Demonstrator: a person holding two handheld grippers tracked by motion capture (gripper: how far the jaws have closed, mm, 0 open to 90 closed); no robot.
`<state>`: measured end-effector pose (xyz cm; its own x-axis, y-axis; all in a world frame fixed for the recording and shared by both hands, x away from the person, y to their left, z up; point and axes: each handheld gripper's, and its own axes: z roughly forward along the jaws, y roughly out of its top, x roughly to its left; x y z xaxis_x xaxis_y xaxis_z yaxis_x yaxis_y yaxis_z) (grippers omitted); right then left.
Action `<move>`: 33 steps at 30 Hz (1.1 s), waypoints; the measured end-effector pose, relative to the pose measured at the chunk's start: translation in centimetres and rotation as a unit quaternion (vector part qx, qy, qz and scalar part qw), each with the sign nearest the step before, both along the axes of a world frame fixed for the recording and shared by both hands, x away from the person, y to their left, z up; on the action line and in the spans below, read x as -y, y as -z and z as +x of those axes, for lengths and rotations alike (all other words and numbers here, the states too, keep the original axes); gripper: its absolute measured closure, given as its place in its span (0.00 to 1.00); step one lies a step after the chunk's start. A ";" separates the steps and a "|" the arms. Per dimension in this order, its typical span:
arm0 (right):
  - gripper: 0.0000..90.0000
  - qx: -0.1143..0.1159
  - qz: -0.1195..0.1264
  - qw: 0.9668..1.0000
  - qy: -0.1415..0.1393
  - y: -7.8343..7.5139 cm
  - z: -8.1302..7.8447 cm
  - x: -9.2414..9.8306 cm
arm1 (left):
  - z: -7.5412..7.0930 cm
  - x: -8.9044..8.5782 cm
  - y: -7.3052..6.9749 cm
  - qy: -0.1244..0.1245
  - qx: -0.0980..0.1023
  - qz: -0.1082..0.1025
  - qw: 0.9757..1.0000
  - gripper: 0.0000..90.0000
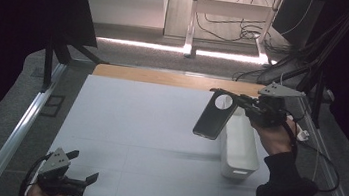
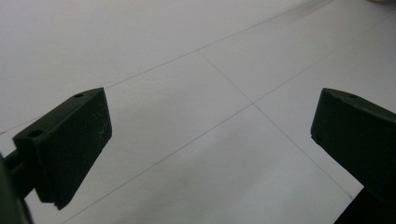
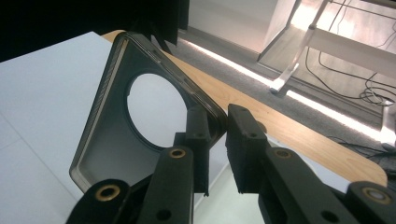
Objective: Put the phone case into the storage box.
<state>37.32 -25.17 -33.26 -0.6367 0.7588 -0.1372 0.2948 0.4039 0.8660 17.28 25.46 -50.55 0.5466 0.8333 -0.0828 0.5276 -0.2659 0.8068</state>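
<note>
Here, the right gripper point(image 3: 216, 126) pinches a thin, light, likely flexible phone case point(image 1: 214, 116) by its top edge, while the left gripper point(image 2: 210, 140) hovers with jaws apart.

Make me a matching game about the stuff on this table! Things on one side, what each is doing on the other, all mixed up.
Things:
1. phone case
2. white bin
3. left tool
4. right tool

States:
A. open, holding nothing, near the table's front edge
B. standing on the table, at its right side
C. held up in the air, round hole at its top
D. shut on an edge of something dark

Pairs: 1-C, 2-B, 3-A, 4-D
</note>
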 end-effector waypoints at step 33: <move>0.87 0.028 -0.028 0.998 0.057 -1.7 3.2 4.8 | 0.1 0.0 0.1 -0.003 -0.014 0.017 1.000 0.00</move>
